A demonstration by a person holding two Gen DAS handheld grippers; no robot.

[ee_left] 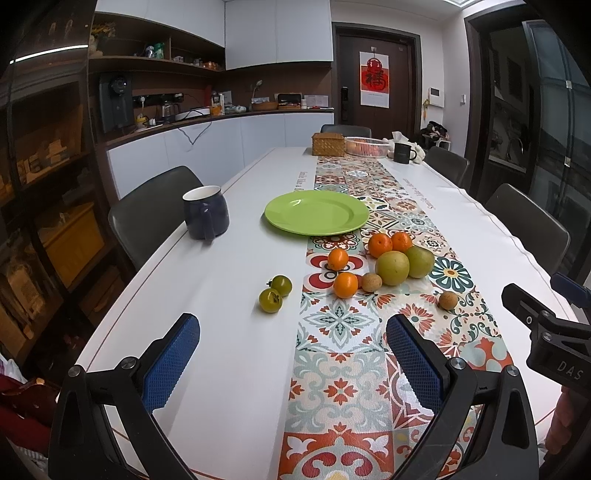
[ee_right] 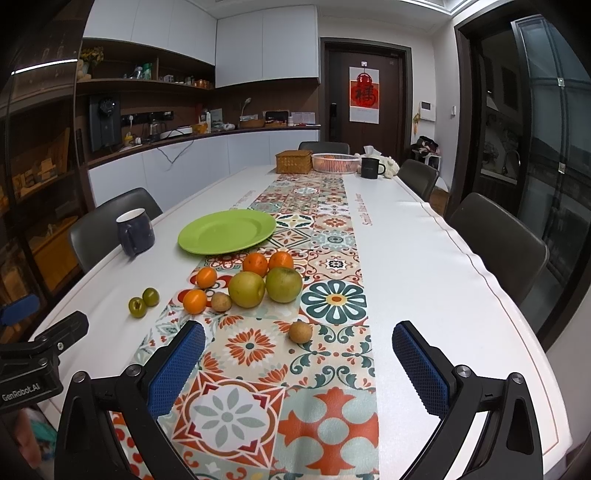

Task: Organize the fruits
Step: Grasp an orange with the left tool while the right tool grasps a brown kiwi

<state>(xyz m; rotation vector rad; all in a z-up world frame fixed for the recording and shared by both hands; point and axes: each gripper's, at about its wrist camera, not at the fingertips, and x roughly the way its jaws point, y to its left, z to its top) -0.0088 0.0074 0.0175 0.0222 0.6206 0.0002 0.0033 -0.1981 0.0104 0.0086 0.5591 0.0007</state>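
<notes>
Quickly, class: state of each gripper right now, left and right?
Left gripper: open, holding nothing, above the table short of the fruit.
Right gripper: open, holding nothing, a small brown fruit just ahead of it.

Place: we see a home kitchen-diner
Signs: long bench with patterned runner, chairs, wall cabinets, kettle-cluttered counter, front door

The left claw and the right claw look alike: black plastic arms with triangular cut-outs, round silver screws at the pivots, and blue pads with a diamond-grid texture. Seen from the right wrist, the left body carries white "GenRobot.AI" lettering; seen from the left wrist, the right body reads "DAS".
</notes>
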